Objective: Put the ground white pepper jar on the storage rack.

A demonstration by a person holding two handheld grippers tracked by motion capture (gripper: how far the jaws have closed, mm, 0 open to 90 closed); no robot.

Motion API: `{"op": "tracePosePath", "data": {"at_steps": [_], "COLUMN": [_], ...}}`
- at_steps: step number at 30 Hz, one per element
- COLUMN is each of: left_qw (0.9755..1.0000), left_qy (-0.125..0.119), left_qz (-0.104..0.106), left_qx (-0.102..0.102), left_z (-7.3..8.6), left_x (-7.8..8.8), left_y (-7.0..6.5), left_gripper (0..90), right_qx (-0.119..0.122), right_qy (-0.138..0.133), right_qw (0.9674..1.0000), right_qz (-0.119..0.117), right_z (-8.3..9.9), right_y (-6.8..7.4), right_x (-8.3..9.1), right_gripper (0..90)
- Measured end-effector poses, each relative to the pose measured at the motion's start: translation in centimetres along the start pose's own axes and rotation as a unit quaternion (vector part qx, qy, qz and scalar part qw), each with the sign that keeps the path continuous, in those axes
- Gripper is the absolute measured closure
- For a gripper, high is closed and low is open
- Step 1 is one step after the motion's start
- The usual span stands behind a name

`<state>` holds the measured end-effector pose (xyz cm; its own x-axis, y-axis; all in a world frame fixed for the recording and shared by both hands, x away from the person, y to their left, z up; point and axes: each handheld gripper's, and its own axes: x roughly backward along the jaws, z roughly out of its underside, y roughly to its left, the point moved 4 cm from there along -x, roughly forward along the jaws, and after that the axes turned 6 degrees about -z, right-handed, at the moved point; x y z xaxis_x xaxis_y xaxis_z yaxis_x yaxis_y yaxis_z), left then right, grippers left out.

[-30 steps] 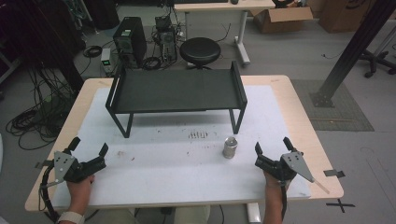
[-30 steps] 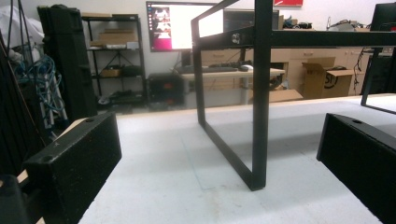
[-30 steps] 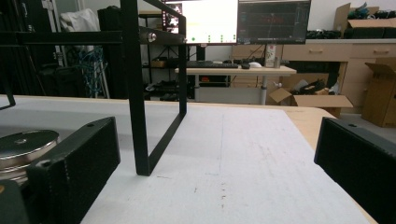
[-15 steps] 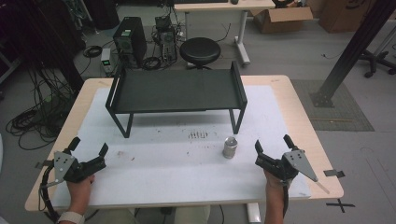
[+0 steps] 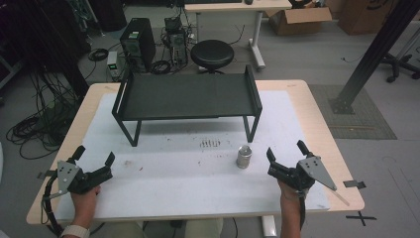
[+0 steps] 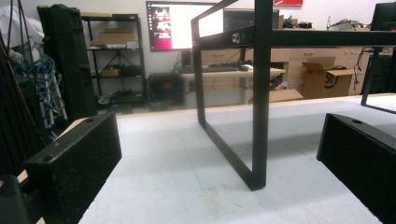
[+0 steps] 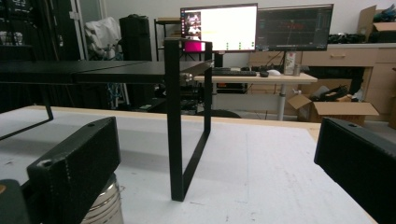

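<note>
Both grippers are resting in my hands near my edge of the table (image 5: 317, 124): my left gripper (image 5: 92, 159) is sitting with jaws spread wide and nothing between them, and my right gripper (image 5: 285, 153) is gaping just as wide and also holding nothing. Along my right gripper's own view, its left jaw is covering most of the small metal can (image 7: 103, 207), so I am seeing only a ribbed sliver of it; from above, the can (image 5: 243, 156) is standing upright on the white mat (image 5: 188, 173), just beside that gripper and apart from it. Ahead of both, the black shelf rack (image 5: 188, 96) is standing on thin legs, its frame cutting across both gripper views and blocking part of the monitors (image 7: 254, 27) behind.
</note>
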<state>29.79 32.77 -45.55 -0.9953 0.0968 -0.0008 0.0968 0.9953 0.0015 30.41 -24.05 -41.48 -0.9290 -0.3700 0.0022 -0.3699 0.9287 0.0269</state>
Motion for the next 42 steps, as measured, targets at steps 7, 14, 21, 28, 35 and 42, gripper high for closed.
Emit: {"op": "tracePosePath", "data": {"at_steps": [7, 14, 21, 28, 35, 42], "left_qw": [1.0, 1.0, 1.0, 1.0, 1.0, 1.0], "left_qy": [0.0, 0.0, 0.0, -0.001, -0.001, -0.001], "left_qz": [0.0, 0.0, 0.0, 0.001, 0.001, 0.001], "left_qx": [0.0, 0.0, 0.0, 0.0, 0.0, 0.0], "left_z": [0.0, 0.0, 0.0, 0.0, 0.0, 0.0], "left_x": [0.0, 0.0, 0.0, 0.0, 0.0, 0.0], "left_y": [0.0, 0.0, 0.0, 0.0, 0.0, 0.0], "left_gripper": [0.2, 0.2, 0.2, 0.2, 0.2, 0.2], "right_qx": [-0.003, 0.0, 0.001, 0.003, 0.003, 0.002], "right_qy": [0.009, 0.017, 0.022, 0.039, 0.053, 0.076], "right_qw": [0.9998, 0.999, 0.9983, 0.9969, 0.9954, 0.9929], "right_qz": [-0.02, -0.041, -0.053, -0.068, -0.079, -0.091], "right_z": [-0.3, -0.6, -0.7, -0.3, 0.2, 1.0], "right_y": [0.8, 1.9, 2.7, 3.6, 4.2, 4.8], "right_x": [-0.2, -0.6, -1.0, -1.6, -2.1, -2.8], "right_gripper": [0.0, 0.0, 0.0, 0.0, 0.0, 0.0]}}
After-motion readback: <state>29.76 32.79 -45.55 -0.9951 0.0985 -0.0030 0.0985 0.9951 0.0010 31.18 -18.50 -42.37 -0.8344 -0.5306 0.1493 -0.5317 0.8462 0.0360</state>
